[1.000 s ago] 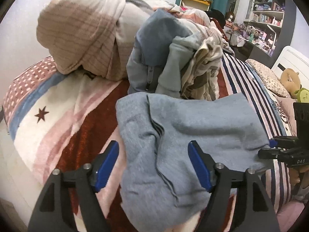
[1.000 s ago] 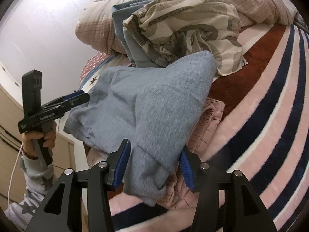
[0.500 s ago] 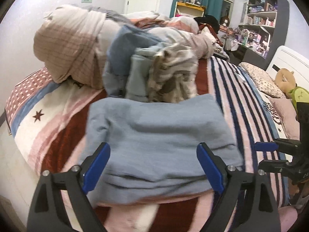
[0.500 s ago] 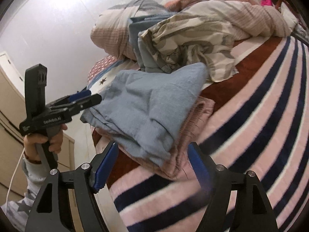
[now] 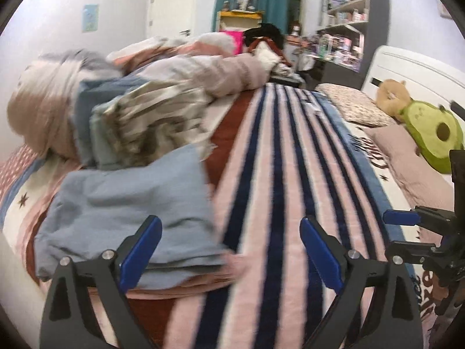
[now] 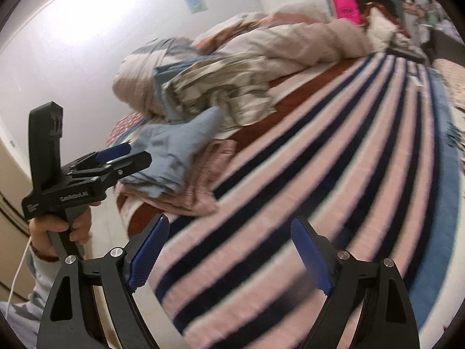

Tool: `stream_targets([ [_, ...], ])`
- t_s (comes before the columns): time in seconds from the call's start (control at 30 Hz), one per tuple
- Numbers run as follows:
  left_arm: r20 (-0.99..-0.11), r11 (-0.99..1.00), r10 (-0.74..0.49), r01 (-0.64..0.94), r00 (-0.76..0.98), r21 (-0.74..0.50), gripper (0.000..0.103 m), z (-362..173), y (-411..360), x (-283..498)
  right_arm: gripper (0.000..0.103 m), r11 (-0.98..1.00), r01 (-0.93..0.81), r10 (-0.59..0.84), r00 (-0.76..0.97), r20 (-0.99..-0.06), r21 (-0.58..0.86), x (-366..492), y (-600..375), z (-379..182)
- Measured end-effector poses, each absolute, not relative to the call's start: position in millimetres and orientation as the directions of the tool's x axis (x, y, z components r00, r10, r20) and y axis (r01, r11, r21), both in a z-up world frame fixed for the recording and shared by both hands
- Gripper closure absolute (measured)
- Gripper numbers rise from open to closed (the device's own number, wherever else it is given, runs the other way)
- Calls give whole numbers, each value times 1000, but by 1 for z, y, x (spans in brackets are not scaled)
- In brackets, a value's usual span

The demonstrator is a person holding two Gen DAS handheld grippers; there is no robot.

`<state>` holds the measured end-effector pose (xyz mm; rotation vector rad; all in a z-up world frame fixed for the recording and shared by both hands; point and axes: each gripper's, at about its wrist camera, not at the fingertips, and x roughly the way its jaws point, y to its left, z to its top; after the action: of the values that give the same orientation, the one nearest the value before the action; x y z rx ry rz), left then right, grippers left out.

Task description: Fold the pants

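Note:
The grey-blue pants [image 5: 128, 206] lie folded on the bed's near left corner, on top of a folded pink garment [image 6: 203, 174]. They also show in the right wrist view [image 6: 174, 151]. My left gripper [image 5: 229, 247] is open and empty, just right of the stack and pulled back from it. My right gripper [image 6: 229, 256] is open and empty over the striped blanket [image 5: 290, 174], to the right of the stack. The left gripper shows in the right wrist view [image 6: 116, 160], and the right gripper in the left wrist view [image 5: 404, 232].
A heap of unfolded clothes [image 5: 145, 116] and a bundled quilt [image 5: 46, 99] lie behind the stack. Pillows [image 5: 357, 107] and an avocado plush toy [image 5: 430, 133] are at the right by the headboard. Shelves [image 5: 345, 14] stand at the far wall.
Both grippers let go of the grey-blue pants, opened wide and drew back to the right. The pants now rest flat on the pink garment.

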<state>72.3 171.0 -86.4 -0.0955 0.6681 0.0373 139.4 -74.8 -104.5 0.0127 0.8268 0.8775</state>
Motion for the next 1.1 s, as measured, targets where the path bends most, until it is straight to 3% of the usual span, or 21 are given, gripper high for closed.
stream_targets([
  [0.1,-574,998,-20,-18,818,-61,9,-77,133,71,8,705,-642,657,430,-619,302,129,-111,-101],
  [0.43,-338,999,-49,47,940,-15,2,-58,31,50,6,826,-537,542,672,-505,171,80,-206,-88],
  [0.47,-320,999,-47,47,946,-7,2,-60,24,48,1,836,-526,528,693,-491,157,75,-212,-87],
  [0.6,-278,1000,-25,27,960,4,2,-67,10,45,1,885,-456,453,797,-401,94,56,-236,-84],
  [0.77,-296,1000,-21,22,955,2,2,-79,6,49,1,922,-385,379,866,-327,50,43,-248,-89],
  [1.1,-312,1000,-28,24,950,-18,2,-89,15,53,1,935,-352,347,873,-343,51,45,-251,-94],
])
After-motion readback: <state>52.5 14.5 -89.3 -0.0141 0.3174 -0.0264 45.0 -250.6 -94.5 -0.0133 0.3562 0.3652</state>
